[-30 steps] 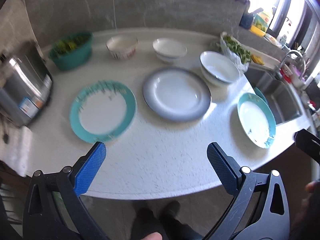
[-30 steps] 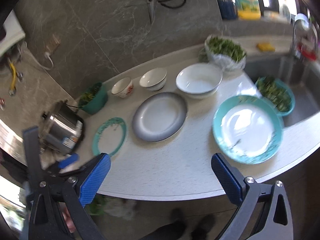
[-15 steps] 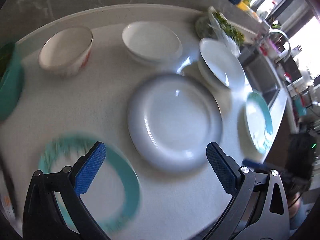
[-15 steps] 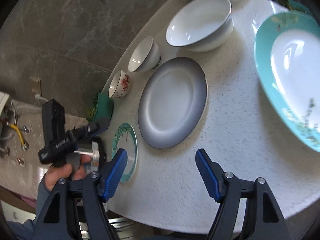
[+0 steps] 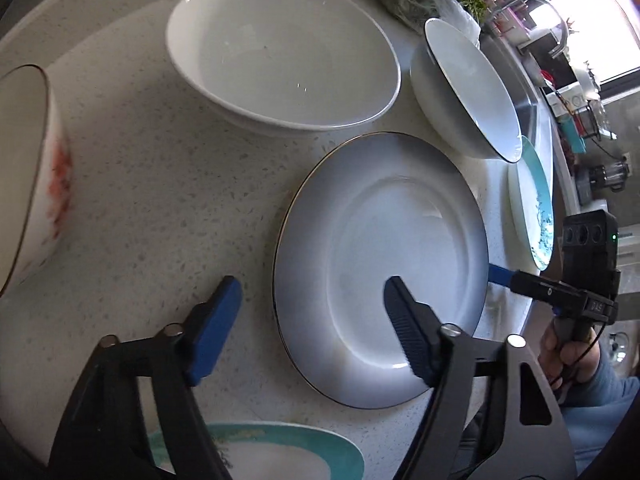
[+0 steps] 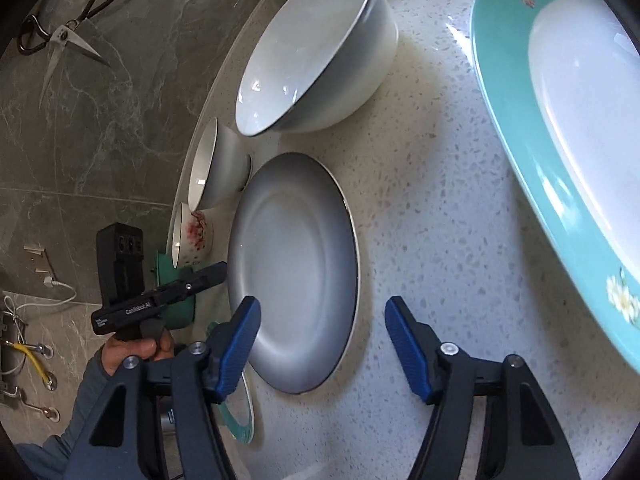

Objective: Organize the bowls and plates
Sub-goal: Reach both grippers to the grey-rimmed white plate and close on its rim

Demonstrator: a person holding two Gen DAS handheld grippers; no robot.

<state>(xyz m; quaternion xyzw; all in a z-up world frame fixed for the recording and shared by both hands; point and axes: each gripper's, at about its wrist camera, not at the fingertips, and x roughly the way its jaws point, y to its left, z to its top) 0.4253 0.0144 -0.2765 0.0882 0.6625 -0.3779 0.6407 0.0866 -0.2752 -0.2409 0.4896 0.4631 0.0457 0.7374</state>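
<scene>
Grey round ceramic plate (image 5: 380, 268) with a pale centre lies on the speckled white stone countertop (image 5: 152, 184). Nearest, the left gripper (image 5: 312, 320) straddles its rim at about 7 o'clock, jaws closing, pads not pressing it. The right gripper (image 6: 320, 344) straddles the opposite rim, also closing without contact. Farther, at 11 o'clock, sits a white shallow ceramic bowl (image 5: 280, 56); at 1 o'clock, a deeper dark-rimmed white bowl (image 5: 468, 88).

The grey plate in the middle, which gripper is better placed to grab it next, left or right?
Either could, but left looks better placed. The left gripper straddles the near rim of the grey plate, one finger over the plate and one over the counter, jaws closing. The right gripper also straddles the rim and is closing.
</scene>
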